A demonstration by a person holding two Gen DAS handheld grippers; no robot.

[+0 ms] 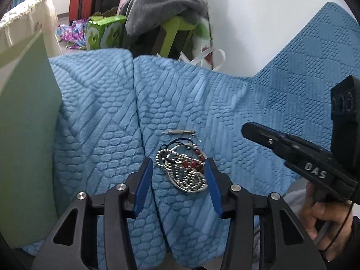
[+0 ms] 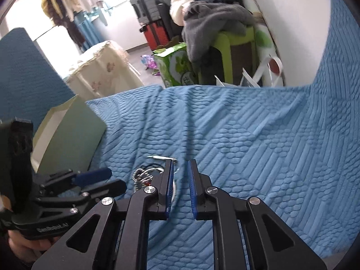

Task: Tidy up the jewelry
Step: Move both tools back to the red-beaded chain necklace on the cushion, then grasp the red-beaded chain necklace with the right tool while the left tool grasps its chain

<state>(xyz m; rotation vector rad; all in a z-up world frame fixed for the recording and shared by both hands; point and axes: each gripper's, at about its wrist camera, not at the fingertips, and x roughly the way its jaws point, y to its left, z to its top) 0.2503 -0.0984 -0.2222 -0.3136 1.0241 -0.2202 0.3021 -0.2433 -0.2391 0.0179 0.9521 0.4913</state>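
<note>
Blue quilted bedspread point(image 1: 225, 94) spread beneath and ahead of the fingers. Pale green paper bag point(image 1: 24, 117) standing left of them at the cover's edge. Far beyond: green carton point(image 1: 103, 31) on the floor, red suitcase point(image 1: 81, 4) behind it, grey blanket point(image 1: 166, 2) heaped over a lime-green stool point(image 1: 180, 25), lace-edged cream cloth point(image 2: 101, 67) at far left.

A blue quilted cover point(image 1: 202, 103) is spread over the bed. A tangle of jewelry point(image 1: 183, 166) is seen lying on it, a thin metal pin point(image 1: 178, 132) just beside at twelve o'clock, a green bag point(image 1: 24, 117) at nine o'clock.
</note>
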